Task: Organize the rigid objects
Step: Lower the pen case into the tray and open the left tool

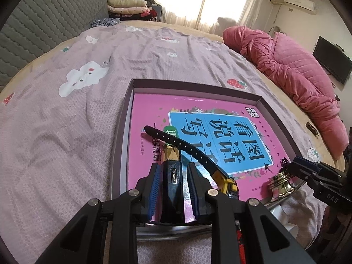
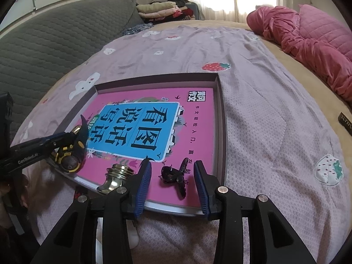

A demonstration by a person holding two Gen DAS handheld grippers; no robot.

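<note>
At the box's near edge: both grippers over the book, each w/ its own item between the pads.

Right gripper [image 2: 172,181] is open, pads wide apart, w/ the hair clip [image 2: 173,177] lying on the book [image 2: 193,132] between them, not touched; clip's long axis runs roughly along the fingers, slightly skewed, so closing would squeeze it across its width. Left gripper [image 1: 172,186] straddles the bottle [image 1: 172,176], gold cap pointing away toward the box's [image 1: 132,88] far edge; pads sit just beside its sides w/ a slim gap showing, so can't tell if it's gripped. Watch [image 1: 228,186] leans by the bottle, strap arching over the cap. Knob [image 2: 116,176] sits just left of the right gripper, near edge. Judgement: right is nearer the clip, left owns the bottle.
</note>
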